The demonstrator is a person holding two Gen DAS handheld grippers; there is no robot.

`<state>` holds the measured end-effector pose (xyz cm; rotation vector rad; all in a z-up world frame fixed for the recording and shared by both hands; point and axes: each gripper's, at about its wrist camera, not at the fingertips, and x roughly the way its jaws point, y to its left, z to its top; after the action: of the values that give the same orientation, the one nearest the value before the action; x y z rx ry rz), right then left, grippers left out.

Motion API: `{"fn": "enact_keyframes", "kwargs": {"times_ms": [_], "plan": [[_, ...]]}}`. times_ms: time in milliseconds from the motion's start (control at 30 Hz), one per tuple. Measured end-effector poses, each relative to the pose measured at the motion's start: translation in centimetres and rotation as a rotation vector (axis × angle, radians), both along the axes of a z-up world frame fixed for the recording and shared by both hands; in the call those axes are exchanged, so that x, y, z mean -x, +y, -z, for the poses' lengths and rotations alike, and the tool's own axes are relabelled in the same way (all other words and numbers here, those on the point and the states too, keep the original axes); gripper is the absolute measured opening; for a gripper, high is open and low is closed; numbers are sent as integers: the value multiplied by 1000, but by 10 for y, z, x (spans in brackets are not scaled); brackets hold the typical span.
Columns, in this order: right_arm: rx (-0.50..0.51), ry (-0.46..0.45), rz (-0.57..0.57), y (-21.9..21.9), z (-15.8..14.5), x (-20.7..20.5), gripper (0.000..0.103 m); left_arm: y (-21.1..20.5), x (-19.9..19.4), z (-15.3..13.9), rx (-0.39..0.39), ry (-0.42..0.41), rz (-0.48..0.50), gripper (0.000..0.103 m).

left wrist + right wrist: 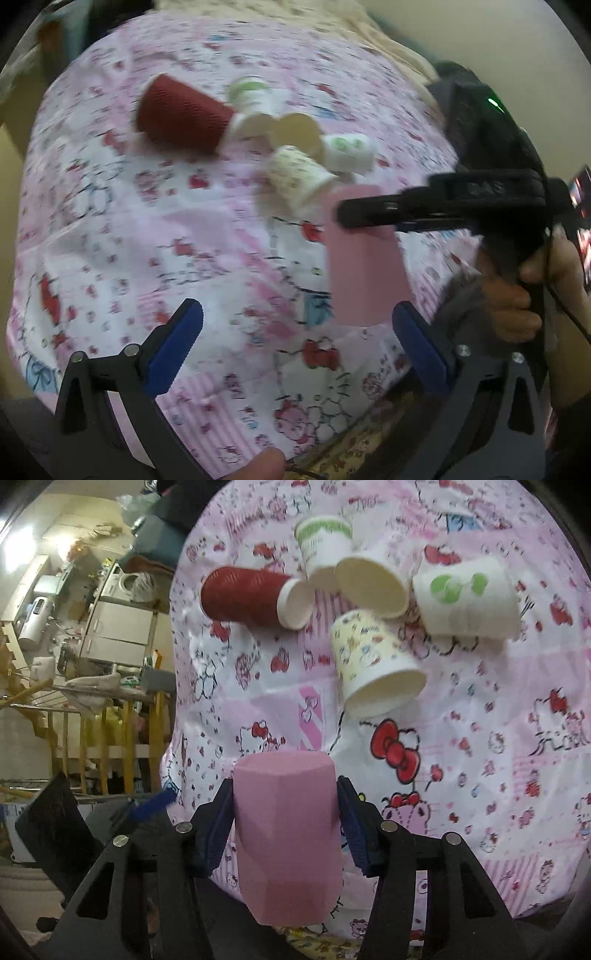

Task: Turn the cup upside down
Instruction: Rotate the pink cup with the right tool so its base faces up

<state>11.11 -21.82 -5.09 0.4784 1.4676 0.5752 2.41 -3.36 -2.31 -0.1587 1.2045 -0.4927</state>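
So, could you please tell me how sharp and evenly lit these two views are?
Left wrist view: motion blur smears the pink cup and paper cups, and fisheye bends the cloth. Right wrist view: sharper, the pink cup crisp between the right gripper's fingers; a bright lamp glares at upper left.

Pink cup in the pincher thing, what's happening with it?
A person is working with two hand-held grippers over a Hello Kitty cloth. The right gripper is clamped on the sides of the pink cup and holds it up above the cloth. The left gripper is open and holds nothing. Farther back, a red cup and several white paper cups lie tipped over on the cloth in a cluster.
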Motion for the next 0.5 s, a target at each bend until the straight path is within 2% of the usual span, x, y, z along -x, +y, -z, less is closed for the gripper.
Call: {"fn": "enact_keyframes", "kwargs": {"times_ms": [100, 267, 367, 467, 500], "plan": [[-9, 2, -5, 0, 4, 4, 56, -12, 0, 2, 35, 19, 42, 83], [-30, -7, -18, 5, 8, 9, 56, -16, -2, 12, 100, 91, 66, 83], [-64, -8, -19, 7, 6, 10, 56, -17, -4, 12, 136, 107, 66, 83], [-87, -15, -32, 13, 4, 11, 56, -19, -4, 13, 138, 105, 68, 83], [-99, -14, -41, 16, 3, 11, 56, -19, -5, 16, 137, 107, 67, 76]]}}
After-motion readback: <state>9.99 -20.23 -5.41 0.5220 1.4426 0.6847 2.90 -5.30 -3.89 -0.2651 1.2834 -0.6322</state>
